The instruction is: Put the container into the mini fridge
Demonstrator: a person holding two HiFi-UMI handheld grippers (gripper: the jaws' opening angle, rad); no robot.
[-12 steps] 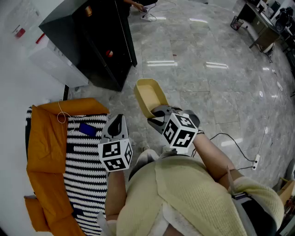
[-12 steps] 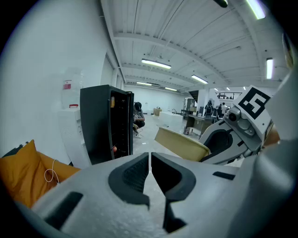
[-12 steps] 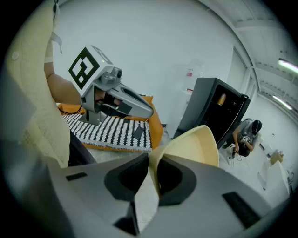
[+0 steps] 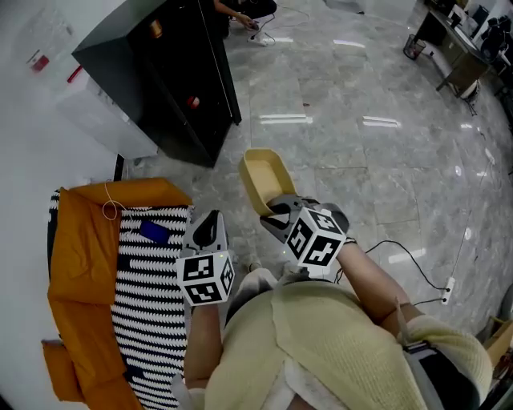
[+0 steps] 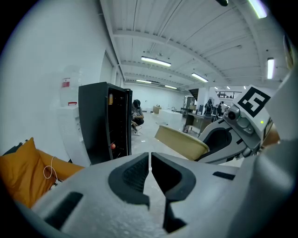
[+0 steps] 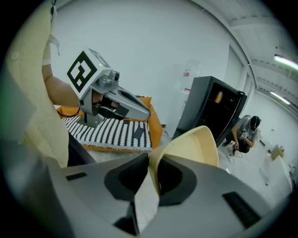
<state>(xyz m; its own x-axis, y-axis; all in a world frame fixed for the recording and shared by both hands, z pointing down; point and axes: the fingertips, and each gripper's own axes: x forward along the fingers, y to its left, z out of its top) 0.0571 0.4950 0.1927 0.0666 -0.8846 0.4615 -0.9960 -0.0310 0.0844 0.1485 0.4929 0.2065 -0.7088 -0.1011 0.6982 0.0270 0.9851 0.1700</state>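
A pale yellow container (image 4: 262,178) hangs above the floor, and my right gripper (image 4: 275,210) is shut on its near rim. In the right gripper view the container (image 6: 195,142) rises tilted between the jaws, its wall pinched by them. The black mini fridge (image 4: 164,84) stands at the upper left with its door open; in the left gripper view the fridge (image 5: 103,122) is ahead to the left and the container (image 5: 180,142) is at the right. My left gripper (image 4: 206,225) is shut with nothing in it, over the striped cushion's edge.
An orange and black-and-white striped cushion (image 4: 144,288) lies on the floor at the left with a blue object (image 4: 153,231) on it. A white appliance (image 4: 96,116) stands beside the fridge. A person crouches beyond the fridge (image 4: 244,10). A cable and socket strip (image 4: 445,287) lie at the right.
Both grippers and the container have shifted slightly down in the head view; the fridge sits a little further toward the middle. The grips are unchanged.
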